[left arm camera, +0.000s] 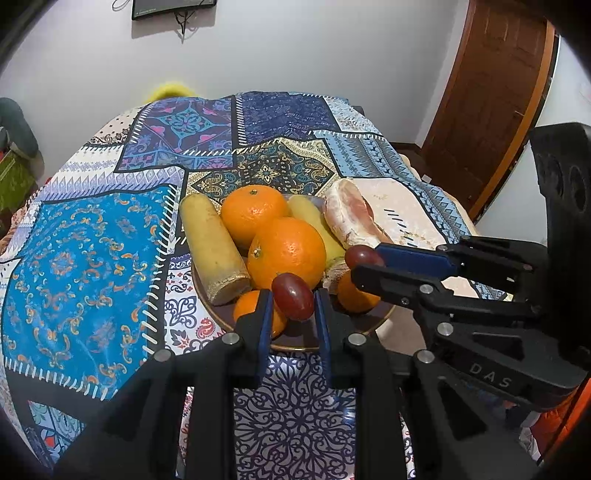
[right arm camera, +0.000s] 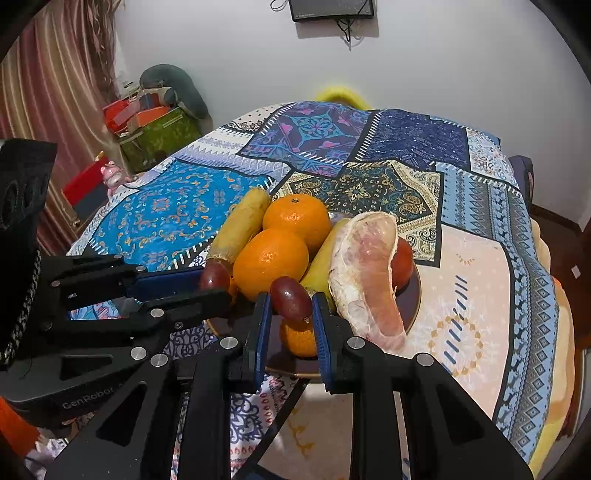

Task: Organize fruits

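Note:
A dark, gold-rimmed plate (left arm camera: pixel 295 347) (right arm camera: pixel 415 302) holds the fruit pile. In it are two large oranges (left arm camera: pixel 286 251) (right arm camera: pixel 271 260), smaller oranges low at the front (left arm camera: pixel 356 295) (right arm camera: pixel 301 339), two yellow fruits (left arm camera: pixel 210 243) (right arm camera: pixel 242 229), a peeled pomelo segment (left arm camera: pixel 352 214) (right arm camera: pixel 365 273) and a red fruit (right arm camera: pixel 403 264). My left gripper (left arm camera: pixel 293 295) (right arm camera: pixel 216 284) is shut on a dark red grape (left arm camera: pixel 293 297) (right arm camera: pixel 215 276) over the plate's near edge. My right gripper (left arm camera: pixel 364 264) (right arm camera: pixel 291 299) is shut on a second red grape (left arm camera: pixel 364 256) (right arm camera: pixel 291 298) beside it.
A patchwork cloth (left arm camera: pixel 92 258) (right arm camera: pixel 480 295) covers the round table. A wooden door (left arm camera: pixel 491 92) stands at the right. Boxes and a cushion (right arm camera: pixel 155 122) are stacked by the curtain at the left. A dark screen (right arm camera: pixel 330 9) hangs on the far wall.

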Motion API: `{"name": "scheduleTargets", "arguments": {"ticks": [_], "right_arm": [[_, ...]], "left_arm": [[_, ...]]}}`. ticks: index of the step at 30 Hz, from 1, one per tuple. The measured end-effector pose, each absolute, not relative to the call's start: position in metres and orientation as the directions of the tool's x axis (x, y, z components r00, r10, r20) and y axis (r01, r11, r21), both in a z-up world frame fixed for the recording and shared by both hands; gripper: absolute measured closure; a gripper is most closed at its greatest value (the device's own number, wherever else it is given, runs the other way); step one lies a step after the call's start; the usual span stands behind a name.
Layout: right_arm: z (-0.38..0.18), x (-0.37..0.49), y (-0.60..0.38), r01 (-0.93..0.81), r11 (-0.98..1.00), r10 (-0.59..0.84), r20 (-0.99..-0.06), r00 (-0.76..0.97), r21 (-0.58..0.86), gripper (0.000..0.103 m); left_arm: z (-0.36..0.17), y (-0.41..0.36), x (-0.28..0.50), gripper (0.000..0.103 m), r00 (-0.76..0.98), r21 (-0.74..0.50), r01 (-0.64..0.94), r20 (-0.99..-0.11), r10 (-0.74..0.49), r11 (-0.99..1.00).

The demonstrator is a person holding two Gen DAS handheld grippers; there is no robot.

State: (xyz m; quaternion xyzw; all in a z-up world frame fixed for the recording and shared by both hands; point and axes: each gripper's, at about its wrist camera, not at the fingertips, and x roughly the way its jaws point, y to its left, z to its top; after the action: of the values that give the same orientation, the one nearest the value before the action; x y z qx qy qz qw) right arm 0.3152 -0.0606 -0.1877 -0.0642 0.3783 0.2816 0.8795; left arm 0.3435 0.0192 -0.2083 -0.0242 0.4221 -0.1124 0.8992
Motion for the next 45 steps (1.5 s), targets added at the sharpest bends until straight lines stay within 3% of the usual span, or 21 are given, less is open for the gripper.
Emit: {"name": "scheduleTargets", "arguments": {"ticks": [4,13,20,28,38,41,43,45], "right_arm": [[-0.190,0.318,-0.059,-0.547,0.832,0.443,-0.709,0.548,0.097,0.082],[-0.184,0.317,-0.067,-0.530,0.844,0.428,-0.705,0.565,0.088,0.077],[-0.156,0.301,-0.076,-0.514,0.853,0.438,-0.663,0.607,0.093,0.077],[-0.093,0.250,-0.093,-0.491,0.868,0.448,-0.544,0.709,0.076,0.077],[-0.005,0.148,-0.109,-0.470,0.882,0.453,-0.311,0.836,0.023,0.076],[0.010,0.120,-0.113,-0.463,0.886,0.455,-0.239,0.857,0.029,0.067],[0.016,0.105,-0.113,-0.451,0.892,0.446,-0.201,0.872,0.022,0.059],[0.019,0.092,-0.114,-0.435,0.900,0.431,-0.170,0.886,0.015,0.050]], "left_arm": [[-0.209,0.018,0.343,0.074,0.620,-0.136,0.186,-0.752,-0.224,0.973],[-0.203,0.022,0.337,0.074,0.636,-0.125,0.162,-0.745,-0.200,0.979],[-0.164,0.030,0.314,0.074,0.703,-0.119,0.124,-0.690,-0.172,0.985],[-0.078,0.026,0.250,0.074,0.840,-0.094,0.097,-0.526,-0.133,0.991],[0.013,0.018,0.142,0.073,0.950,-0.076,0.088,-0.294,-0.107,0.993],[0.029,0.015,0.115,0.061,0.967,-0.066,0.078,-0.237,-0.092,0.995],[0.036,0.013,0.100,0.047,0.976,-0.055,0.072,-0.202,-0.082,0.996],[0.042,0.012,0.090,0.041,0.980,-0.054,0.072,-0.181,-0.080,0.996]]}}
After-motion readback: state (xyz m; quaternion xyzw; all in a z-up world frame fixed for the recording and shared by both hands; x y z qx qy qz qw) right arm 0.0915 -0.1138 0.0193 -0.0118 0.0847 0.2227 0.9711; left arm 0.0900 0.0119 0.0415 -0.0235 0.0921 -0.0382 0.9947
